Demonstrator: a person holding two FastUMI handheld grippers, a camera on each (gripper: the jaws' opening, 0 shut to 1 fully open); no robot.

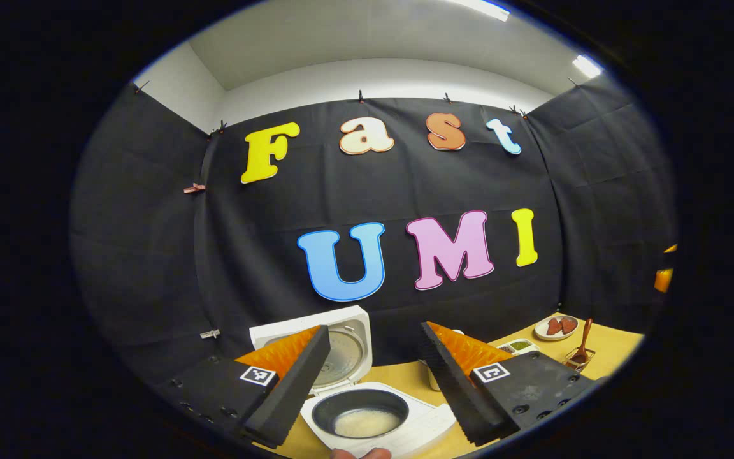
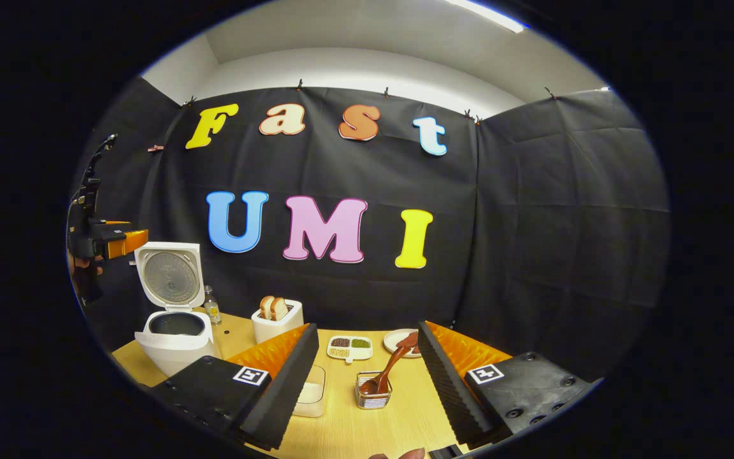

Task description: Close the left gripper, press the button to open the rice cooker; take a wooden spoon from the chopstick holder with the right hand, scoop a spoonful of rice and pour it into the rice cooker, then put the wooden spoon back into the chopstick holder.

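Wooden spoon [image 2: 387,371] stands in the little chopstick holder [image 2: 373,391], just ahead of the right gripper [image 2: 367,382], between its jaws, which are wide open and hold nothing. Left gripper [image 1: 372,382] has its jaws wide open too, empty. Between them, a bit below, sits the white rice cooker [image 1: 376,414] on the worktop [image 1: 405,376], lid up, with rice [image 1: 367,422] in the pot
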